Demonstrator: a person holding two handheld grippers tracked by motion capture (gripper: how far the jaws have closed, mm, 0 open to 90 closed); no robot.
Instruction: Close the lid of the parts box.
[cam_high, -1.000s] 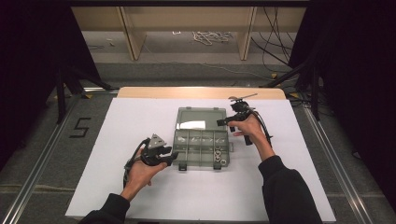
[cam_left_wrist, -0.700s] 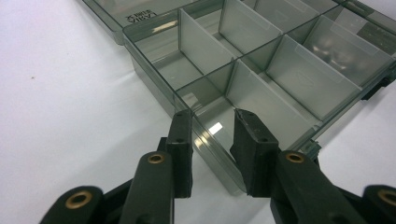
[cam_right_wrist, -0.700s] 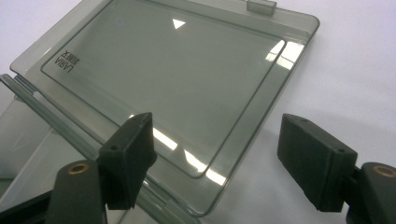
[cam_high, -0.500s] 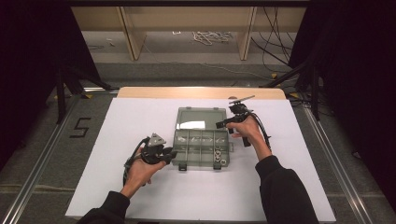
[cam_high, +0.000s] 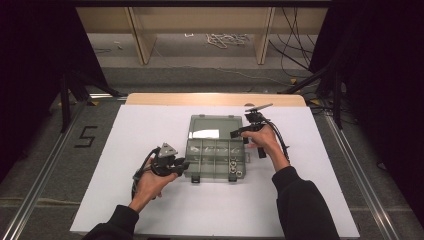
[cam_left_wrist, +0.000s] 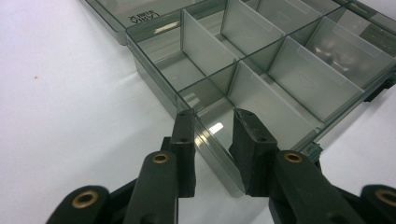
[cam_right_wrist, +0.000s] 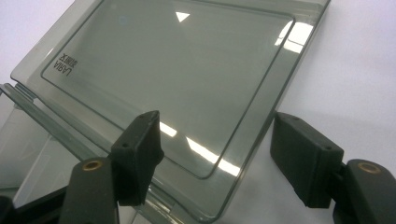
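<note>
Gripping smoky clear-plastic box (cam_left_wrist: 261, 70) wall w/ left tool (cam_left_wrist: 212, 140); lid (cam_right_wrist: 177, 70) flat, glossy.

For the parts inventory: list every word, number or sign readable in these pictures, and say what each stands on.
"5": a black numeral on the grey floor to the left of the table.
"LARIA": upside-down print on the open lid of the grey compartment box; the same print shows cut off at the top edge of the left gripper view.
A smaller line beside that word on the lid: too small and blurred to read.
Nothing else readable.
</note>
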